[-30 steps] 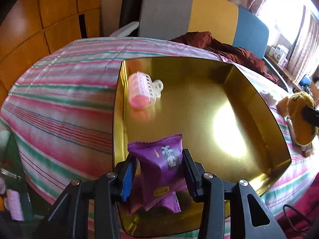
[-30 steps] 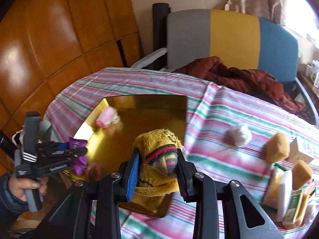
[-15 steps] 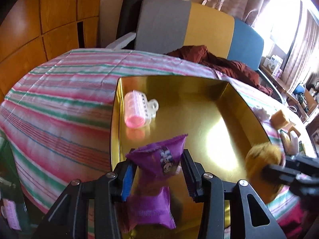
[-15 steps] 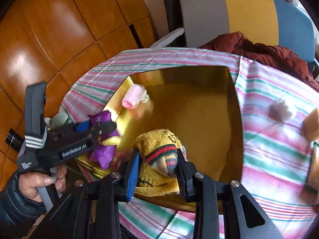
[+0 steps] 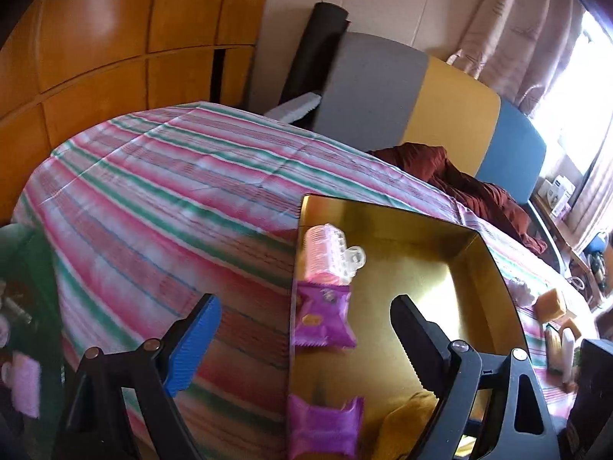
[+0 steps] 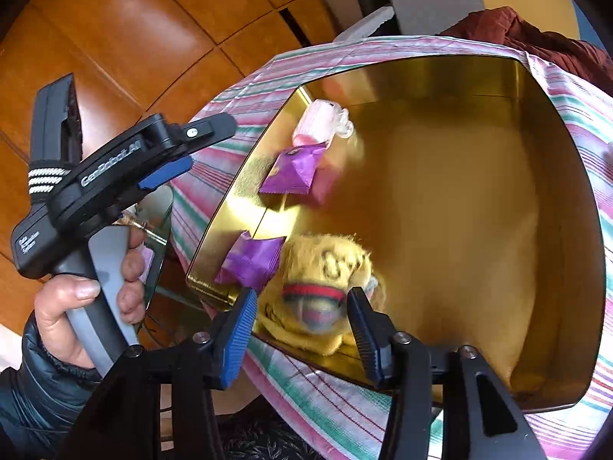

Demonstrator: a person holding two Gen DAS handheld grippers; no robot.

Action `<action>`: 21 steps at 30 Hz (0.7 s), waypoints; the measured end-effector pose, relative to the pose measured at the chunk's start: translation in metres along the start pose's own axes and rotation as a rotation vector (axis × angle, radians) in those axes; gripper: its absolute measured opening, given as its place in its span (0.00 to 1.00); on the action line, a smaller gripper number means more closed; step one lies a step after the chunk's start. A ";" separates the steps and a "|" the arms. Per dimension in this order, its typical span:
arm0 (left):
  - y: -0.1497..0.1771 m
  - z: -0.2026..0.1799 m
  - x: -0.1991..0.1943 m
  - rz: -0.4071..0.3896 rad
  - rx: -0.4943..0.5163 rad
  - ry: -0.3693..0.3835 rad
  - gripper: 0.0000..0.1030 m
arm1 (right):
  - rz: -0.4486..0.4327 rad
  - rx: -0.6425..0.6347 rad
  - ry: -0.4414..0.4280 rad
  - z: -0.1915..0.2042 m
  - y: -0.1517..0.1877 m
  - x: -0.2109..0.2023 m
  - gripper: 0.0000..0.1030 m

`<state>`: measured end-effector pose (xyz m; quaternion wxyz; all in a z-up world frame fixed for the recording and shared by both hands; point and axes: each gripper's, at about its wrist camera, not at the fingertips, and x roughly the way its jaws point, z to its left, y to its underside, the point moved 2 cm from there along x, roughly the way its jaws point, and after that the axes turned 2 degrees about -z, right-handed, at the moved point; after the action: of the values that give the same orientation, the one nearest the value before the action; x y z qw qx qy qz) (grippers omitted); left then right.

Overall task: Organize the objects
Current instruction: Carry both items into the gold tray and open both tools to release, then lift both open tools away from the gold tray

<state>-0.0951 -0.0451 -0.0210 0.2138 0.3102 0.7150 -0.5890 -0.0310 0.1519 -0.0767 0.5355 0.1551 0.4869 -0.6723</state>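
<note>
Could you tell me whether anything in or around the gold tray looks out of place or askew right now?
Nothing looks damaged or spilled. The pink hair roller, two purple snack packets and the yellow sock all lie inside the gold tray, loosely scattered along one side rather than lined up.

two purple packets (image 6: 292, 171), one curler (image 6: 321, 124), one sock (image 6: 325, 291)

The tray (image 6: 555, 122) is polished gold metal, mirror-glossy; the purple packet (image 6: 293, 170) is shiny crinkled foil; the yellow sock (image 6: 329, 268) is fuzzy knitted cloth; the hair roller (image 5: 325, 249) is pink ridged plastic with a clear clip; the bench cloth (image 5: 161, 199) is matt striped woven fabric; the wall panels (image 6: 126, 27) are glossy varnished wood; each claw's pad is ribbed blue plastic.
</note>
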 end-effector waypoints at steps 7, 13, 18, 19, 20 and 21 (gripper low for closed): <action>0.016 -0.003 -0.018 0.010 0.010 0.000 0.88 | -0.032 -0.016 0.058 -0.001 0.007 -0.021 0.74; 0.028 -0.039 -0.032 -0.015 0.134 0.018 0.90 | -0.126 -0.031 0.195 -0.007 0.006 -0.046 0.79; 0.035 -0.060 -0.042 -0.034 0.197 0.019 0.94 | -0.204 -0.027 0.316 -0.015 0.004 -0.063 0.83; 0.037 -0.064 -0.044 -0.037 0.209 0.017 0.95 | -0.223 -0.028 0.351 -0.017 0.004 -0.067 0.83; 0.038 -0.067 -0.045 -0.039 0.219 0.016 0.96 | -0.236 -0.029 0.378 -0.019 0.004 -0.069 0.83; 0.040 -0.070 -0.046 -0.042 0.233 0.014 0.96 | -0.248 -0.031 0.404 -0.020 0.005 -0.072 0.83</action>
<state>-0.0302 0.0191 -0.0033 0.1589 0.3222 0.6496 -0.6701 -0.0060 0.2096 -0.0360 0.3430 0.2175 0.6098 -0.6806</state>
